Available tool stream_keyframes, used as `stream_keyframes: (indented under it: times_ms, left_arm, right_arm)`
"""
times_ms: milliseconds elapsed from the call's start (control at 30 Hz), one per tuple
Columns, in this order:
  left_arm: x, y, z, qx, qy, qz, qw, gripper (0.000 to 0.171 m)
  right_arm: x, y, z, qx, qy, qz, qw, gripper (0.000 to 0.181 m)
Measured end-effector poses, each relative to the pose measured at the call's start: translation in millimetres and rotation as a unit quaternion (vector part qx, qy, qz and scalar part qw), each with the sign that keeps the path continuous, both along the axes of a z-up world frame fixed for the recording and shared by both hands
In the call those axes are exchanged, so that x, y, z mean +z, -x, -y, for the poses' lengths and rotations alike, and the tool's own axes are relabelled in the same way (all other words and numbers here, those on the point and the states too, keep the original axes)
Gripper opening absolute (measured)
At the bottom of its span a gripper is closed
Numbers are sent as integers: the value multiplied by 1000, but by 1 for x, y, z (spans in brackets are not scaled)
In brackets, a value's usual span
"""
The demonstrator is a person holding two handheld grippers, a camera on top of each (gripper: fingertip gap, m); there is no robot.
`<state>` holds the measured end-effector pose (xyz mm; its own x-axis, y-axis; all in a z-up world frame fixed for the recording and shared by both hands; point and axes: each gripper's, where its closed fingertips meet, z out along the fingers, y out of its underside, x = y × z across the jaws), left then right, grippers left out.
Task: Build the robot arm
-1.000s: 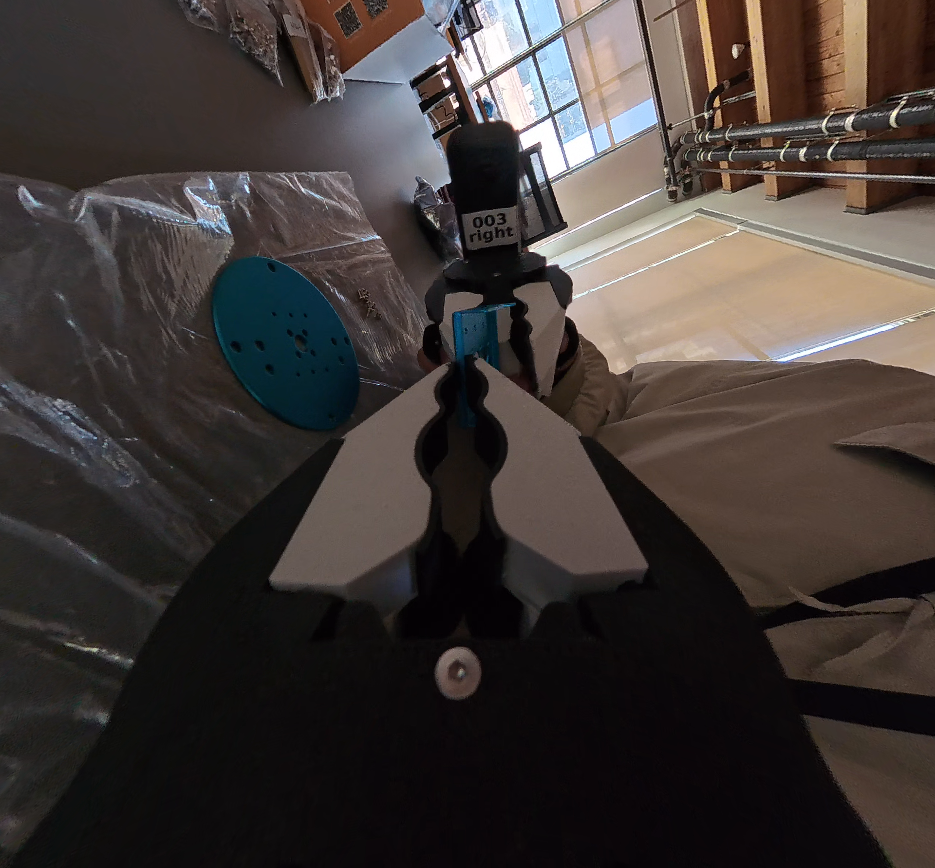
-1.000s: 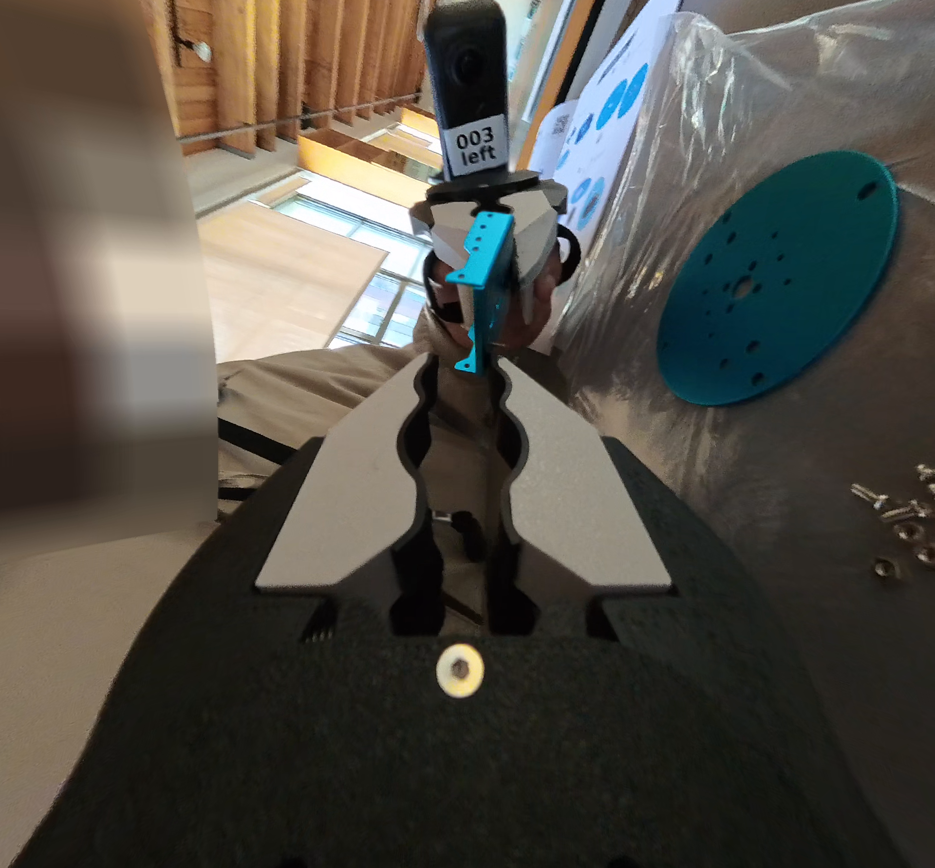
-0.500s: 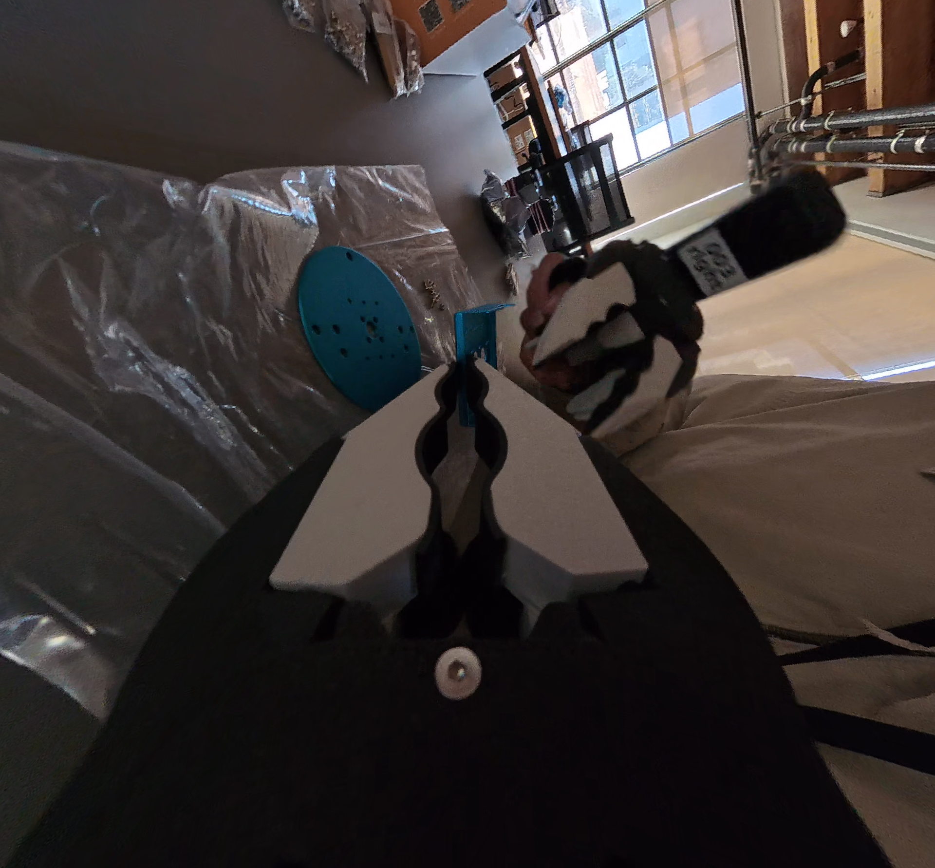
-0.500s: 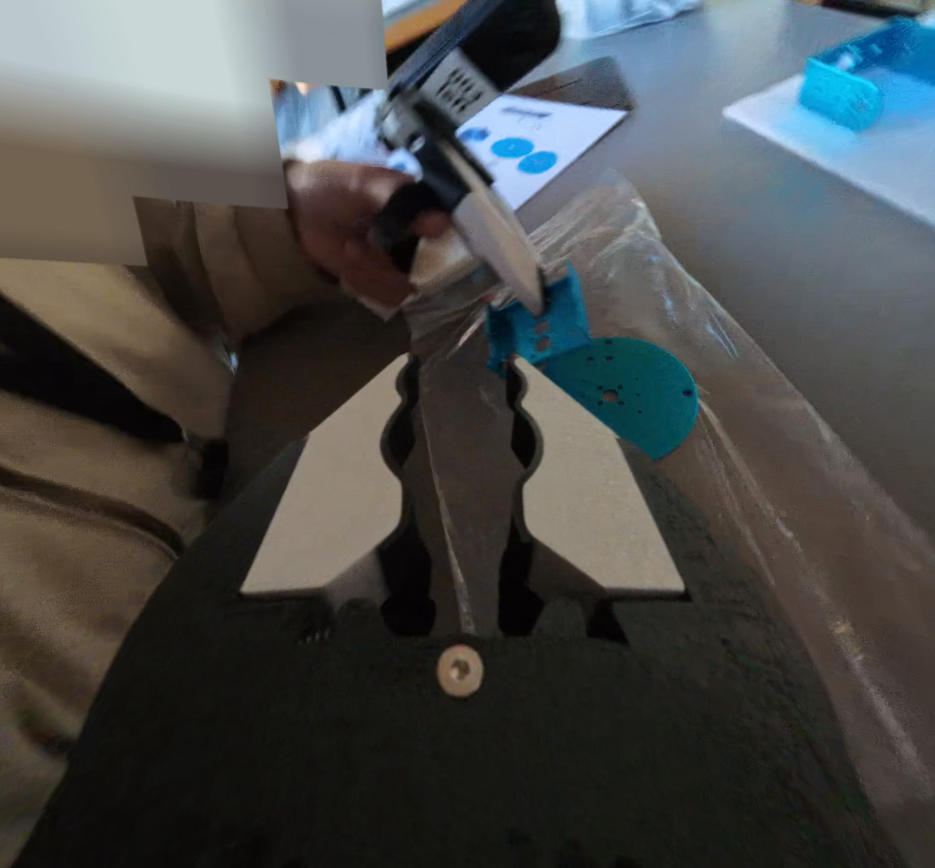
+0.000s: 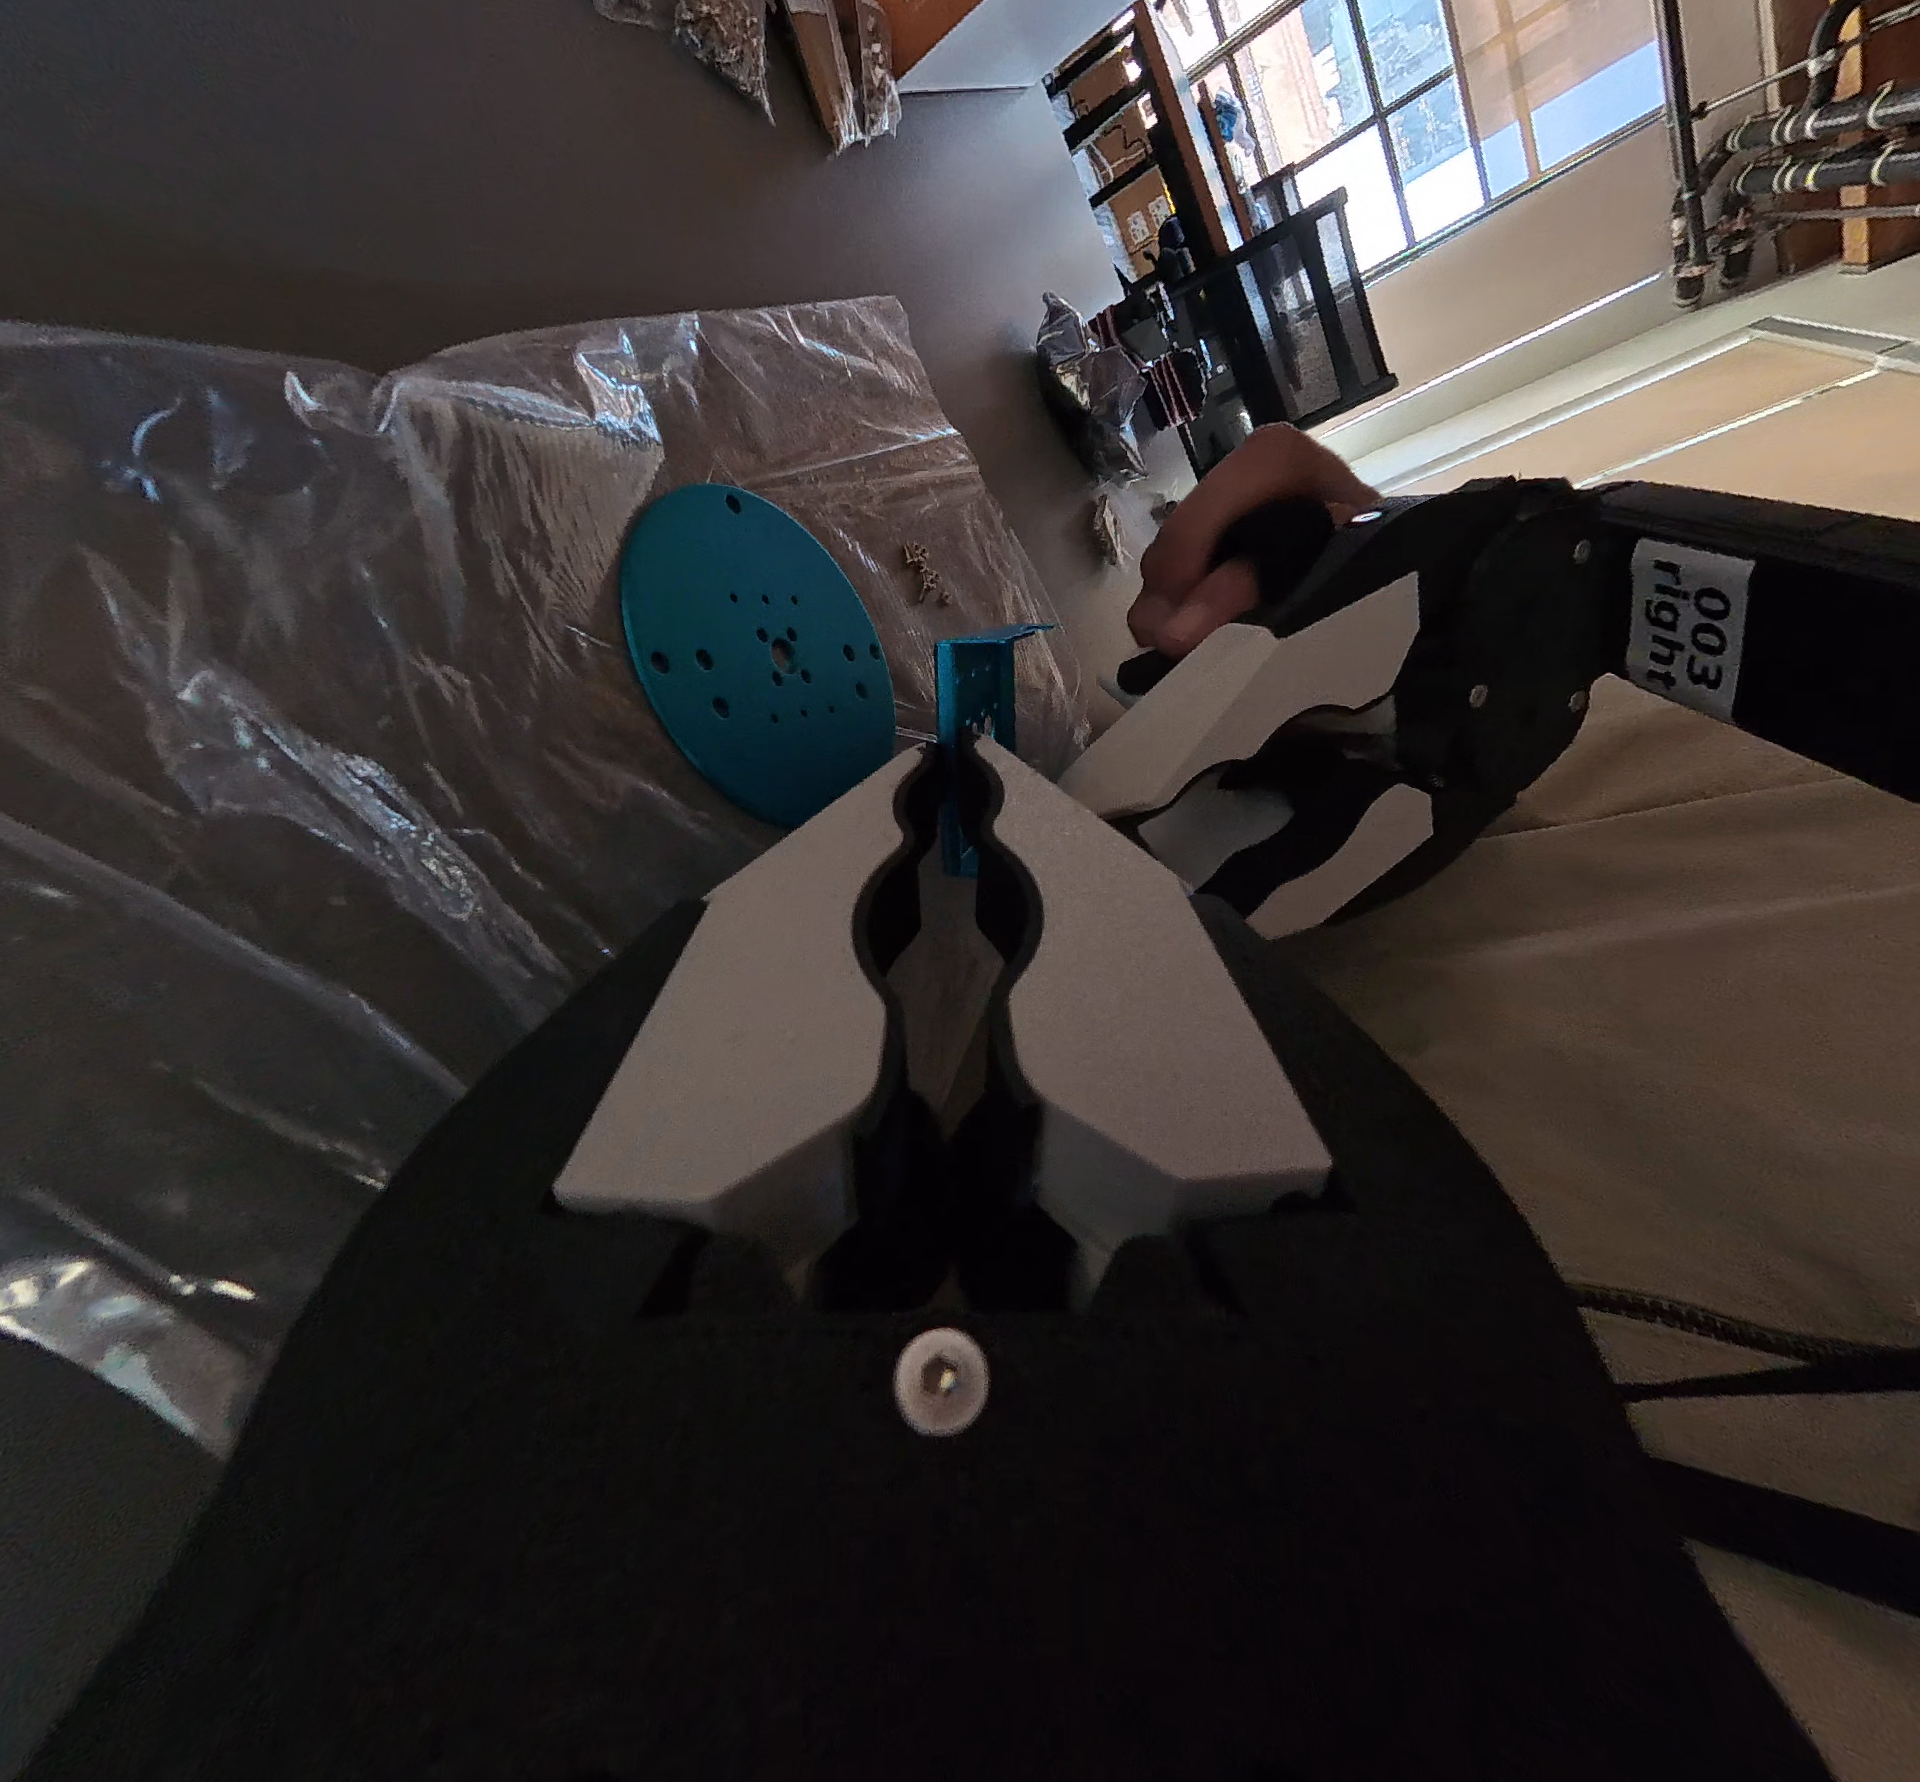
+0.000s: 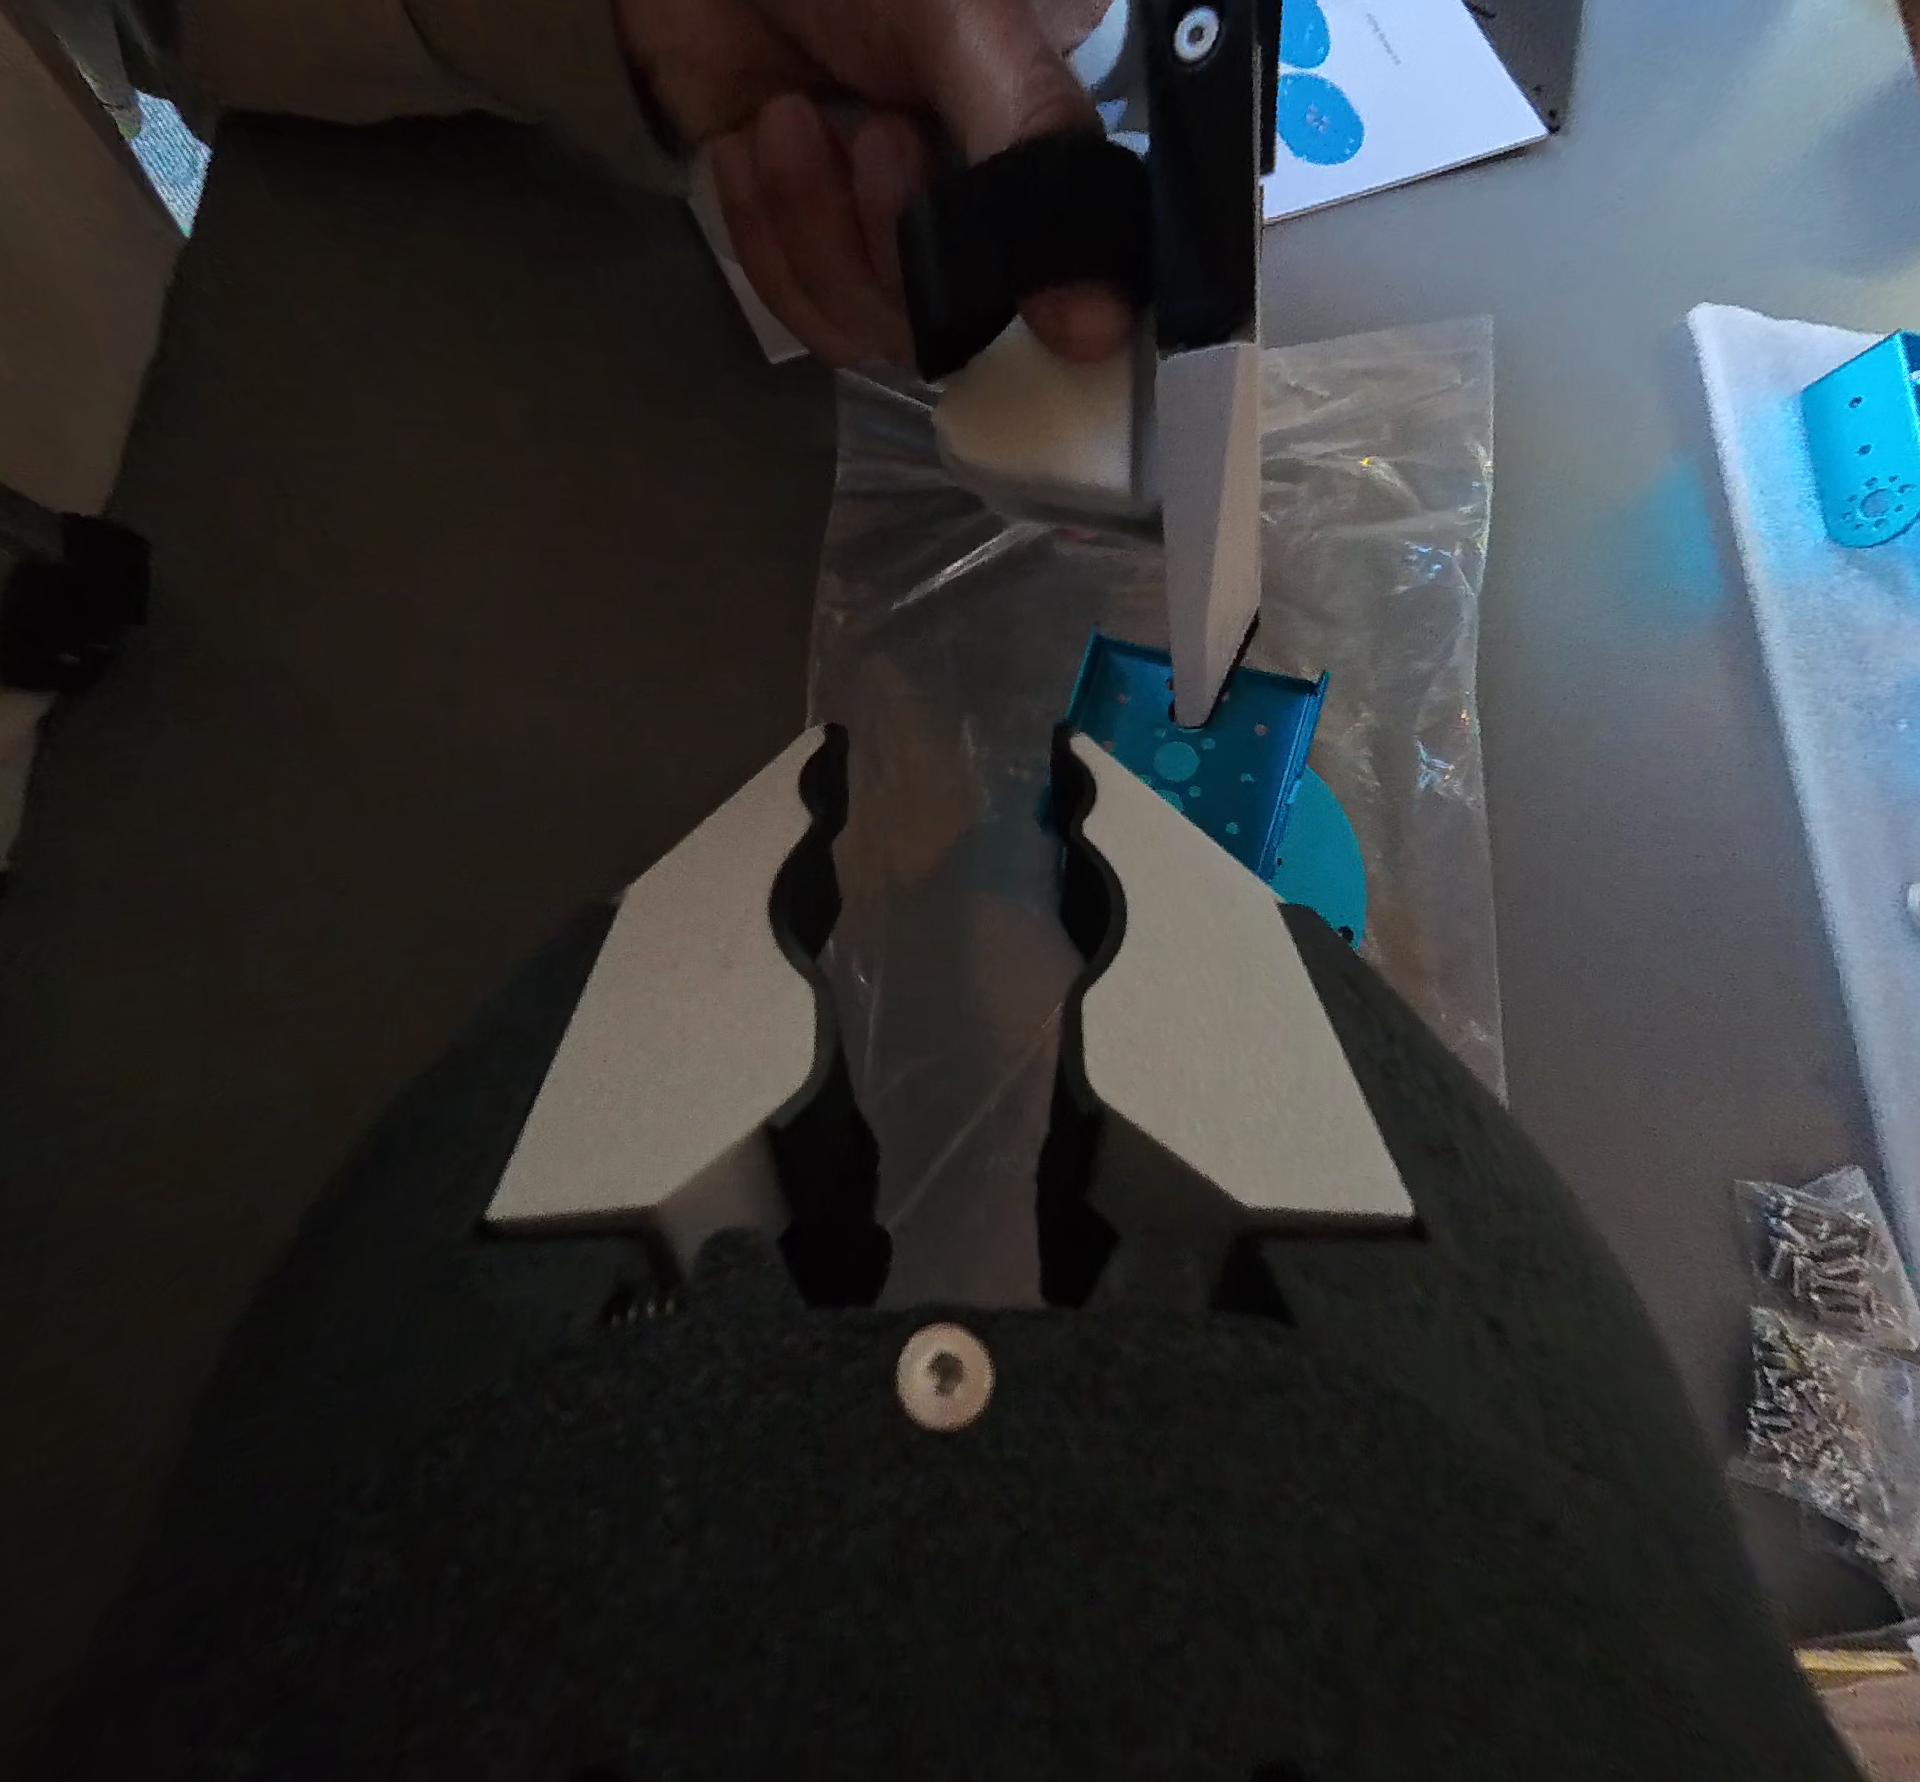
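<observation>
A grey table (image 6: 1662,278) carries a clear plastic bag (image 5: 312,693) beneath both grippers. The left gripper (image 5: 958,745) is clamped on a small blue metal bracket (image 5: 971,693), held upright above the bag. The right gripper (image 6: 945,745) stands with its jaws parted and nothing between them, just beside the bracket. A blue round plate (image 5: 748,652) with holes lies on the bag below. Bags of screws (image 6: 1829,1369) sit to the right, with a printed sheet (image 6: 1382,59) beyond.

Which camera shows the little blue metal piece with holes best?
The right wrist view: the blue bracket faces the camera, showing its holes and bent edges, pinched by the left gripper. The left wrist view shows it only edge-on between its own jaws.
</observation>
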<state>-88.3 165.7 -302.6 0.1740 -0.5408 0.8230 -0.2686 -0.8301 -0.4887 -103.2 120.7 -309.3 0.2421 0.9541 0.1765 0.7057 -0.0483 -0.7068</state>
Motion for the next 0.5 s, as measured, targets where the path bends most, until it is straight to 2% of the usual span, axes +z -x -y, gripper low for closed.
stream_keyframes:
  times_ms: [233,500]
  left_arm:
    - [2,0,1,0,-2,2,1000,1]
    - [2,-1,2,-2,6,5,1000,1]
  right_arm:
    - [7,-5,-5,-5,-16,10,1000,38]
    - [-4,-6,-1,9,-20,53,998,38]
